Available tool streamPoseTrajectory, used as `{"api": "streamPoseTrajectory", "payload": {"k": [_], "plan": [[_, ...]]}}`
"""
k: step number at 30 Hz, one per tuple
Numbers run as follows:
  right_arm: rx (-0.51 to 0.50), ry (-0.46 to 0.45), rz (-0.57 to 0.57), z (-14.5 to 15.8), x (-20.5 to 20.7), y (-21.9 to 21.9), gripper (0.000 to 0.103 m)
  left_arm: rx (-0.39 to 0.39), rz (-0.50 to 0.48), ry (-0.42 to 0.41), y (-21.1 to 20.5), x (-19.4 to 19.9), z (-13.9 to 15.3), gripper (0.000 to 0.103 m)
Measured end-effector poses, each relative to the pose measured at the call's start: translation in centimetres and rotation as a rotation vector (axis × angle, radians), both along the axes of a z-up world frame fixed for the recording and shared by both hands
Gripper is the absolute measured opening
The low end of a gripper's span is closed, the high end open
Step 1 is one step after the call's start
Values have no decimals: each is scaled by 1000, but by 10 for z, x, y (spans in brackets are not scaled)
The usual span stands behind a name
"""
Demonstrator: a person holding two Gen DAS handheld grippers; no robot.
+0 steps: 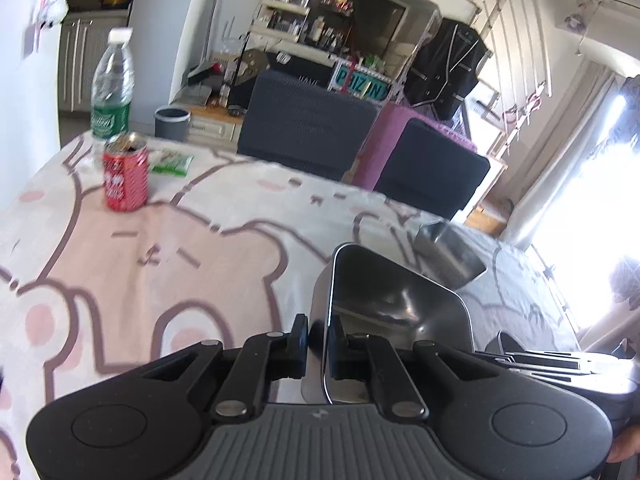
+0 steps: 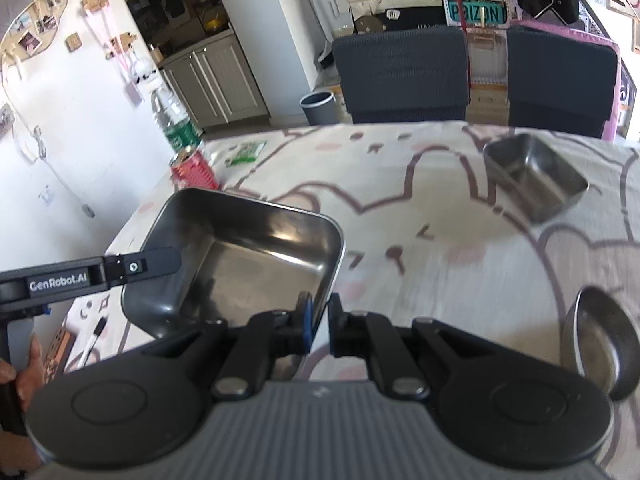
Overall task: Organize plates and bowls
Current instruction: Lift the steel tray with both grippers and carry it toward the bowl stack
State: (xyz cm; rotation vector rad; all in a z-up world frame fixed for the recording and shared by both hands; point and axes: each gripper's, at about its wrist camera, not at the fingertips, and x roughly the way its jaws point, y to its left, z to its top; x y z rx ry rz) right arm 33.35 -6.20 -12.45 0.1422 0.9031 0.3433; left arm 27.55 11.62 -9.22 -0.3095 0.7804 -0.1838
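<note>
Both grippers are clamped on one large rectangular stainless-steel tray (image 2: 236, 256), held up off the table. The right gripper (image 2: 318, 320) pinches the tray's right-hand rim between its pads, and the left gripper (image 1: 320, 344) pinches the opposite wall, so the tray hangs between the two hands with its open side tilted up.

Beyond it, towards the far right corner of the table, a smaller rectangular steel dish (image 2: 534, 174) sits on the cream cloth with pink cartoon bears (image 2: 400, 200), its long axis running diagonally away to the right. It lies ahead and to the right of the held tray, so the right hand is nearer. A round steel bowl (image 2: 600, 340) rests at the near right edge, just beside the right gripper.

Over at the far left corner stand a red drink can (image 1: 125, 176) and a clear water bottle with a green label (image 1: 112, 88), well apart from the steel pieces.

If the tray is to join the dish, I judge the carry runs forward and rightward.
</note>
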Motion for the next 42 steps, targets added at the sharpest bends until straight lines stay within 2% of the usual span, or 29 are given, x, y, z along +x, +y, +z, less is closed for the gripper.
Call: {"api": "streamPoseTrajectory", "payload": {"k": [9, 20, 35, 42], "plan": [[-60, 76, 92, -29, -11, 33, 12, 17, 49, 150, 23, -3, -27, 10], [-58, 176, 156, -52, -9, 55, 13, 67, 66, 311, 39, 4, -61, 10], [-87, 241, 200, -67, -8, 68, 13, 101, 63, 394, 40, 9, -77, 10], [-92, 233, 193, -71, -4, 70, 12, 88, 83, 385, 43, 12, -79, 12]]}}
